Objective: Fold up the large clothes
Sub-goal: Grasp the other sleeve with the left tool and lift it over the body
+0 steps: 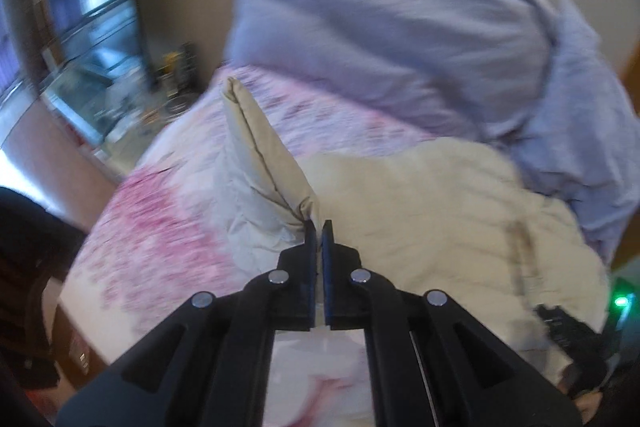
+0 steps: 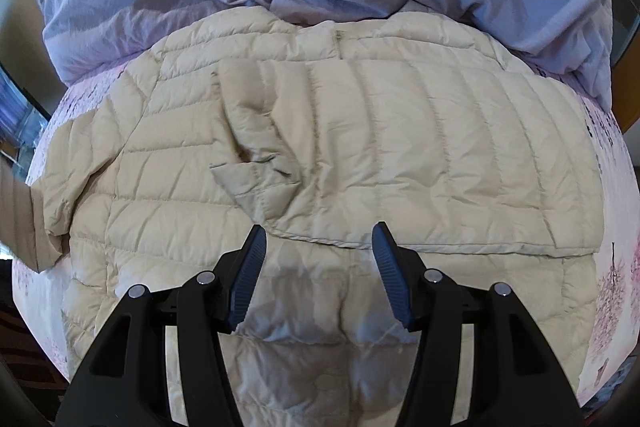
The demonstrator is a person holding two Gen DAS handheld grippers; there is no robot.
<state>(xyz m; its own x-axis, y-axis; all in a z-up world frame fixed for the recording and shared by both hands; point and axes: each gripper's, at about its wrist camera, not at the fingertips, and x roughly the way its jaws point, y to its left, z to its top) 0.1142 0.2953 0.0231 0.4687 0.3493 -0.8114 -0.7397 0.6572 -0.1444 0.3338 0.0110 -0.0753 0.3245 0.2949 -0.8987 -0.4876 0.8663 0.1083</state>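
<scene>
Left gripper (image 1: pixel 319 227) pinches the sleeve (image 1: pixel 262 155) of the cream quilted puffer jacket (image 2: pixel 360 147) spread on the pink floral bedsheet (image 1: pixel 160 223), right gripper (image 2: pixel 319 239) spread, empty: slick fabric may slip the thin pinch.

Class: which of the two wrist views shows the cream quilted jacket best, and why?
The right wrist view: the cream quilted jacket lies spread across the bed, sharp and nearly whole. The left wrist view shows it blurred and partly cut off, one part lifted where the left gripper pinches it.
</scene>
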